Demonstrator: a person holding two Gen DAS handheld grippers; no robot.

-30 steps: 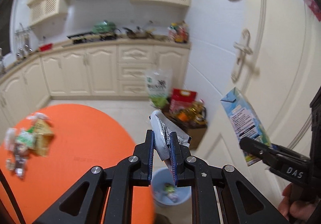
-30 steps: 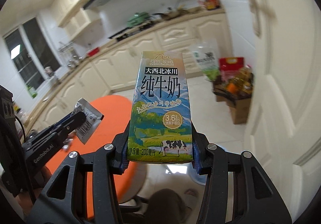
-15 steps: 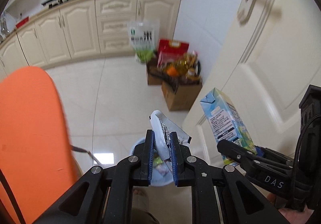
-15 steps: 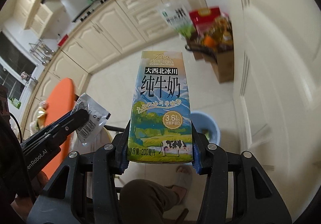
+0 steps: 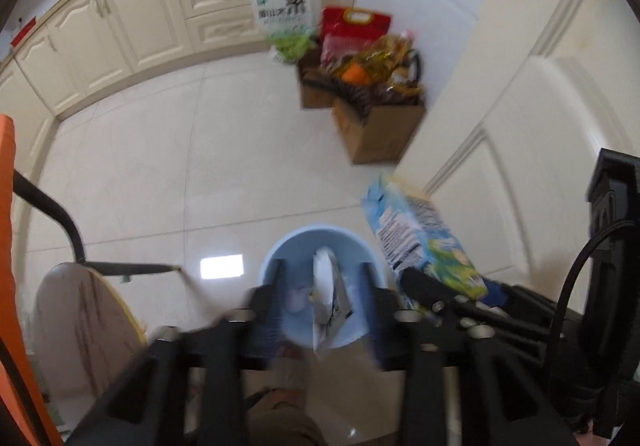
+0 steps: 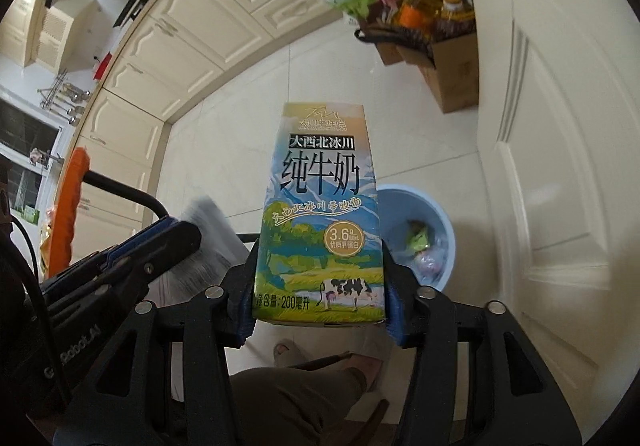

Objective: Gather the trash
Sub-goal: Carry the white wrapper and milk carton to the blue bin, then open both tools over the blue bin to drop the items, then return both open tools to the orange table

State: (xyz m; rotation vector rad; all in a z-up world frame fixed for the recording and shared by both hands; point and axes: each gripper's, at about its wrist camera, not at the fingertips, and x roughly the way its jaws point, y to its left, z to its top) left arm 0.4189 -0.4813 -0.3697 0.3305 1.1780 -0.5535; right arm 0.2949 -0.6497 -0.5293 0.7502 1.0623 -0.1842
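**Both grippers over the bin, release under way**

Room: a kitchen with cream cabinets (image 5: pixel 120 18) along the far wall, a pale tiled floor (image 5: pixel 160 166) and a panelled white door (image 6: pixel 560 126). Cardboard boxes of groceries (image 5: pixel 380 126) stand against the wall by the door, a rice bag (image 5: pixel 284 14) beside them. An orange table edge (image 5: pixel 8 206) and a chair (image 5: pixel 80 326) sit at the left.

Bin: a light blue trash bin (image 5: pixel 280 250) stands on the floor close to the door, already holding a few scraps. Both tools point steeply down toward it, evidently to drop their loads inside.

Right gripper (image 6: pixel 320 310): its jaws have just been opening slightly, yet the milk carton (image 6: pixel 320 206) remains upright between the blue pads, apparently in contact. The carton sits left of the bin mouth in this view; judged not yet released.

Left gripper (image 5: pixel 320 302): jaws have just been opening from a tight pinch and now stand well apart. The crumpled wrapper (image 5: pixel 328 298) hangs in the gap directly above the bin, blurred, clear of both pads; judged loose and falling.
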